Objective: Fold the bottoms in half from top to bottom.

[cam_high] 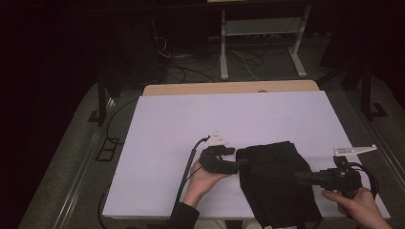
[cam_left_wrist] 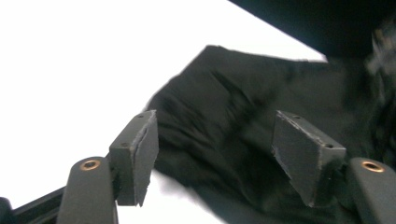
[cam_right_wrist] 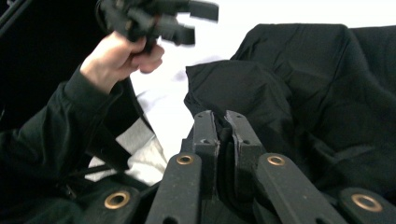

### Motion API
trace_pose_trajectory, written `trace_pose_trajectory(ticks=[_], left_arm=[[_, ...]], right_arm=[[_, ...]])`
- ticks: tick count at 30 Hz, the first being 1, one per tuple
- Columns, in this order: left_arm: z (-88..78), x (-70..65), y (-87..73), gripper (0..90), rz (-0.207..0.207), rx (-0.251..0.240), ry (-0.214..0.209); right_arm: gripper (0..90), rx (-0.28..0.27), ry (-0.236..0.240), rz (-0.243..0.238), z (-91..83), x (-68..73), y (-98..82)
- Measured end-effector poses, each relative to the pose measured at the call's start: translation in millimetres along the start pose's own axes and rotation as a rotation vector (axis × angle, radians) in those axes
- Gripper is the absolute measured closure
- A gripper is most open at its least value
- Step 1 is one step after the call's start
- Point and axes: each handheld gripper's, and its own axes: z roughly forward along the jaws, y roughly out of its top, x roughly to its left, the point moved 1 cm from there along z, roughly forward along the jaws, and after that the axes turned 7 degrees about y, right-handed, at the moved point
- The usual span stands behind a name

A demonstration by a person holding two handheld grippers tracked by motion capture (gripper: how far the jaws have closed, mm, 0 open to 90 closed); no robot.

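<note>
black garment (cam_high: 277, 183) lies folded on the white table (cam_high: 167, 124), near the person's edge, right of centre. right gripper (cam_right_wrist: 223, 122) has its jaws clamped on a pinch of the cloth — judged to be anchoring that side so the fold keeps its shape. left gripper (cam_left_wrist: 224, 154) stands with jaws apart just above the garment's left edge, nothing pressed between the pads (cam_left_wrist: 140, 154) — apparently a release.

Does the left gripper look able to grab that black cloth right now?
Probably yes: the left gripper has its jaws open, the black cloth lies just ahead of them, and nothing stands between.
</note>
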Motion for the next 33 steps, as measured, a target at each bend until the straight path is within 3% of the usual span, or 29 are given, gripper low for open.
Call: trace_pose_trajectory(ticks=[5,8,12,15,19,24,30,33], left_arm=[[5.9,12.6,4.1,19.4,-0.097,-0.069,-0.024],[7.3,19.1,8.4,15.3,-0.126,-0.09,-0.018],[5.9,26.5,14.3,11.7,-0.132,-0.109,-0.011],[3.3,31.6,17.2,7.2,-0.128,-0.111,0.013],[-0.5,36.7,19.3,3.3,-0.122,-0.096,0.042],[0.6,35.8,18.5,1.6,-0.12,-0.08,0.031],[7.7,29.1,16.5,0.0,-0.097,-0.047,0.012],[9.4,28.5,16.2,0.0,-0.098,-0.044,0.011]], right_arm=[[80.9,0.049,0.002,-0.009,-2.9,2.1,-7.6],[80.8,0.085,0.007,-0.019,-4.7,2.9,-12.4],[79.6,0.112,0.012,-0.023,-7.7,3.7,-17.7],[69.1,0.11,0.017,-0.022,-12.3,3.5,-19.4],[51.7,0.065,0.004,-0.033,-17.5,2.2,-16.1],[33.9,0.015,-0.069,-0.052,-14.6,-1.1,-5.2],[13.5,0.001,-0.133,-0.07,-8.3,-9.0,11.3],[11.8,0.012,-0.151,-0.076,-5.5,-15.7,18.8]])
